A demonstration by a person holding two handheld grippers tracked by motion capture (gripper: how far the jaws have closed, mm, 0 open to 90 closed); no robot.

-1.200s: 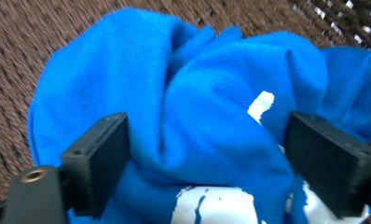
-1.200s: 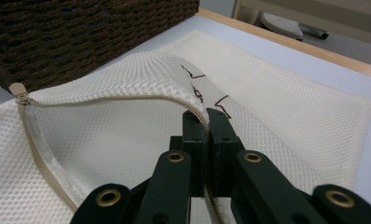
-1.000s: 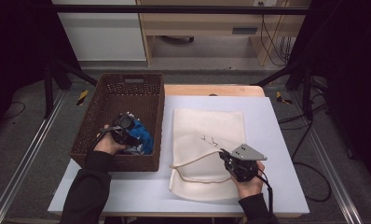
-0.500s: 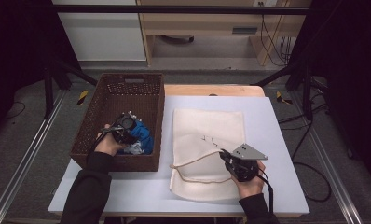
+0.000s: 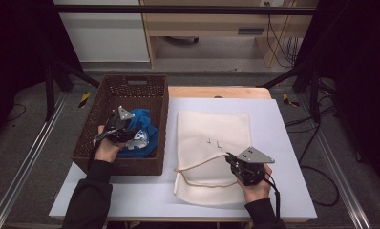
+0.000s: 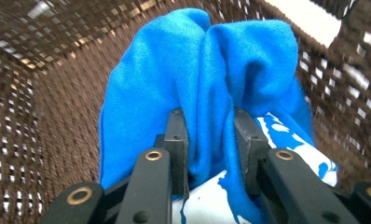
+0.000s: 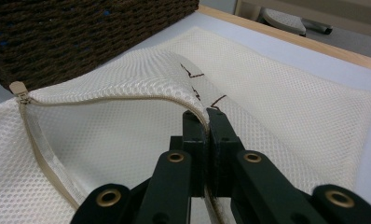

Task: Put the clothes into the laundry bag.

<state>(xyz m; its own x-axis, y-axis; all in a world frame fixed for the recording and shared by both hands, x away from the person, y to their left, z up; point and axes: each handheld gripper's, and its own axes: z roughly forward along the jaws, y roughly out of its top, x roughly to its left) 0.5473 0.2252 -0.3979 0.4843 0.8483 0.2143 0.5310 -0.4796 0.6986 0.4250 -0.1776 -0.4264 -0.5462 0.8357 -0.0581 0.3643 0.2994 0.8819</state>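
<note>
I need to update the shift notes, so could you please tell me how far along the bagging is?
Done: the right gripper is clamped on the mesh bag at its zipper edge, holding the mouth open. In hand: the left gripper has just closed on the blue cloth in the basket. Left: carrying the cloth over into the bag.

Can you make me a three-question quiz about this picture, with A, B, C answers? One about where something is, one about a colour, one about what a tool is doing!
1. Where is the cloth?
A. in the basket
B. on the floor
C. inside the bag

2. What colour is the cloth mainly?
A. red
B. blue
C. green

3. What is the right tool doing?
A. hanging open above the bag
B. pinching the bag's zipper edge
C. holding the basket

Answers:
1. A: brown wicker walls surround the cloth.
2. B: its folds are bright blue, with some white.
3. B: its jaws are shut on the raised edge.
</note>
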